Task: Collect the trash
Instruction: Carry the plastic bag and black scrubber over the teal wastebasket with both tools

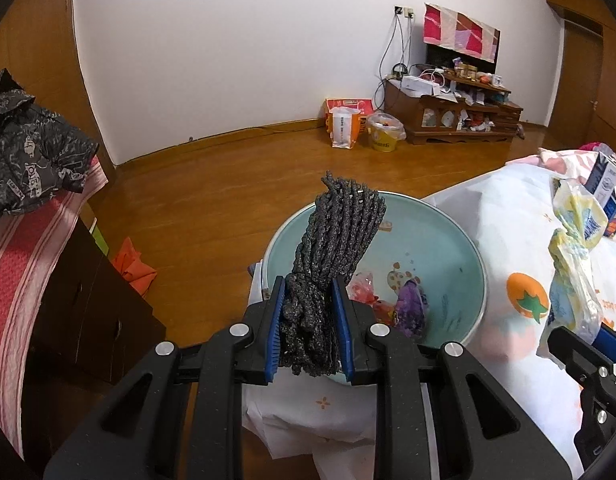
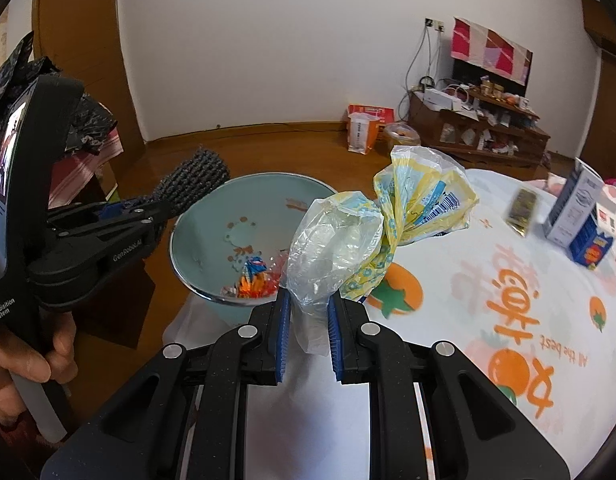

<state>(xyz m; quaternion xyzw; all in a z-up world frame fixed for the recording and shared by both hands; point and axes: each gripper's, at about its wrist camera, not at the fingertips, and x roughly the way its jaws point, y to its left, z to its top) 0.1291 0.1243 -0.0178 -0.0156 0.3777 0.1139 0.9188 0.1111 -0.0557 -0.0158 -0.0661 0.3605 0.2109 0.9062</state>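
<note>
My left gripper [image 1: 309,320] clamps the grey rag [image 1: 335,248], right gripper [image 2: 306,332] the plastic bag [image 2: 347,240]; next, release both over the basin [image 2: 212,216].

My left gripper [image 1: 309,312] and the dark knitted bundle [image 1: 335,248] it's clamping cover the near rim of the pale green basin [image 1: 447,240], so I can't see what lies under them. Wrappers at the basin's bottom are half behind that bundle; I can't read them. In the right wrist view, the crumpled plastic bag [image 2: 347,248] blocks the basin's right rim. Beyond the basin on the tablecloth [image 2: 467,300], a small golden object [image 2: 521,210] is smeared by blur. The carton [image 2: 579,216] past it is cut by the lens edge. Shelf clutter [image 1: 459,100] far behind the basin: too small to tell.
</note>
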